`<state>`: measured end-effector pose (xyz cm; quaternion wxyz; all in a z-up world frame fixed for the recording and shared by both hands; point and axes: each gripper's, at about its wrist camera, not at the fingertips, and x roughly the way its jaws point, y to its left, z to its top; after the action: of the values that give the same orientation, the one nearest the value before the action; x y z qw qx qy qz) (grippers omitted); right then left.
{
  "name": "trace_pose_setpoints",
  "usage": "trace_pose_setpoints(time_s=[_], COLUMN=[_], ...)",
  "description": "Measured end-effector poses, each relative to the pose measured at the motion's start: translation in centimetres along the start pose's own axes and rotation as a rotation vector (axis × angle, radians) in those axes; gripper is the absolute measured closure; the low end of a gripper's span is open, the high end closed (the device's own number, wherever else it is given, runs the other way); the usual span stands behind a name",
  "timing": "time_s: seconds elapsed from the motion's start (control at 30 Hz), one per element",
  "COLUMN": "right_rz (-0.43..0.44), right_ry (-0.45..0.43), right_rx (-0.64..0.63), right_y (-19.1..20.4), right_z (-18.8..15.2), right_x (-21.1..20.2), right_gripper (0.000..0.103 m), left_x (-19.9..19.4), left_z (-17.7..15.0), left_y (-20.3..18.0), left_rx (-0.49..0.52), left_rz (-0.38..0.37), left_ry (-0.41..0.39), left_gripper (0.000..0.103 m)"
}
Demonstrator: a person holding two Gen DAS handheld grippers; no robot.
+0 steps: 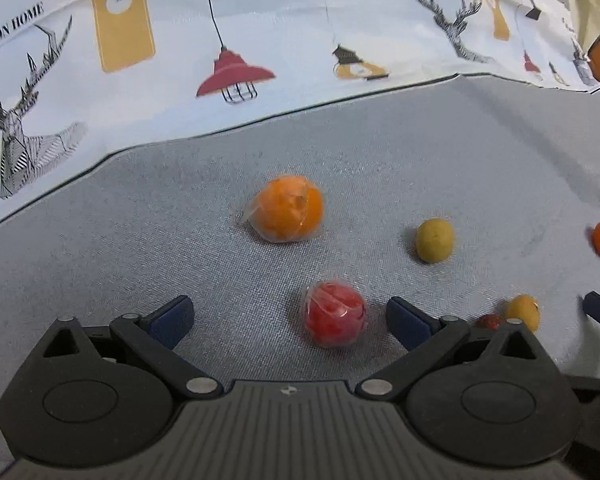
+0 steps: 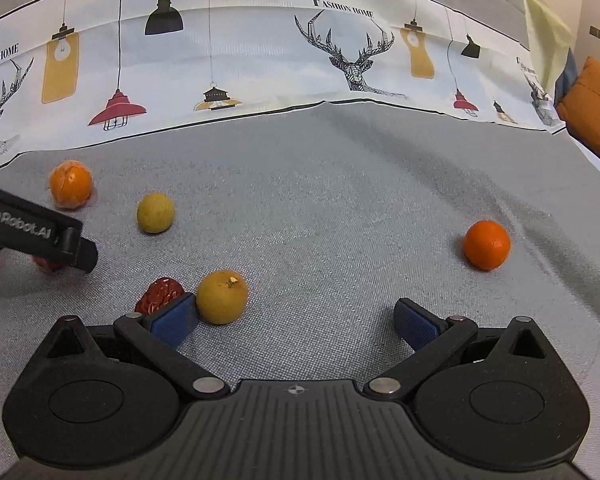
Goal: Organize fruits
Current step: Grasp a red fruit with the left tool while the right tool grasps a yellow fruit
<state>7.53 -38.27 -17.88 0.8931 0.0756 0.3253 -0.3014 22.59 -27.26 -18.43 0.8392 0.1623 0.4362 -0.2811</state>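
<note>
Fruits lie loose on a grey cloth surface (image 1: pixel 140 240). In the left wrist view, my left gripper (image 1: pixel 288 320) is open, with a plastic-wrapped red fruit (image 1: pixel 335 314) between its fingers, nearer the right one. A wrapped orange (image 1: pixel 287 213) lies beyond it, and a yellow-green fruit (image 1: pixel 435 240) to the right. In the right wrist view, my right gripper (image 2: pixel 296 324) is open and empty. A yellow fruit (image 2: pixel 222 297) and a red date (image 2: pixel 160 294) sit by its left finger. A bare orange (image 2: pixel 487 244) lies to the right. The left gripper's body (image 2: pixel 36 232) enters from the left.
A white cloth printed with lamps and deer (image 2: pixel 260 60) hangs behind the grey surface. An orange cushion (image 2: pixel 596 108) sits at the far right. The yellow-green fruit (image 2: pixel 155 213) and wrapped orange (image 2: pixel 71 185) show at the right wrist view's left.
</note>
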Motion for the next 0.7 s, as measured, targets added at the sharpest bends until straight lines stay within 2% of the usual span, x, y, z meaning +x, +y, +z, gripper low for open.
trace_pose_setpoints(time_s=[0.03,0.07,0.1,0.13,0.23,0.33,0.4,0.5,0.6,0.7], right_rz=[0.007,0.039,0.068,0.083,0.075,-0.054,-0.135,-0.181,-0.136,-0.022], right_ry=[-0.003,-0.019,-0.037,-0.052,-0.062,-0.115,-0.121,-0.123,-0.15,-0.171], right_rx=[-0.002,-0.008,-0.025,-0.061,-0.052,0.01,0.066,0.148,0.211,0.217], right_y=[0.0,0.1,0.4,1.0,0.9,-0.6,-1.9,-3.8,-4.6,-4.4], right_z=[0.0,0.1,0.0,0.0,0.0,0.5,0.8,1.2,1.7,1.1], right_x=[-0.2,-0.4,-0.8,-1.1,-1.3,-1.8,-2.2,-4.0,-8.7,-15.1], right_gripper=[0.01,0.037,0.058,0.074,0.074,0.074,0.074,0.074,0.074,0.074], left_x=[-0.3,-0.7,-1.2,-1.8,-4.0,-7.2,-10.3,-15.6,-20.9,-26.3], left_z=[-0.1,0.0,0.0,0.0,-0.3,-1.0,-1.9,-3.6,-5.7,-8.8], left_y=[-0.1,-0.3,-0.6,-0.9,-1.5,-1.2,-0.6,0.8,2.5,4.3], left_rx=[0.019,0.038,0.058,0.074,0.104,0.091,0.082,0.069,0.035,0.0], left_rz=[-0.011,-0.034,-0.042,-0.054,-0.072,-0.061,-0.036,0.022,0.046,0.076], left_ry=[-0.006,-0.013,-0.024,-0.036,-0.078,-0.102,-0.117,-0.142,-0.154,-0.156], left_gripper=[0.044,0.059,0.07,0.07,0.07,0.07,0.07,0.07,0.07,0.07])
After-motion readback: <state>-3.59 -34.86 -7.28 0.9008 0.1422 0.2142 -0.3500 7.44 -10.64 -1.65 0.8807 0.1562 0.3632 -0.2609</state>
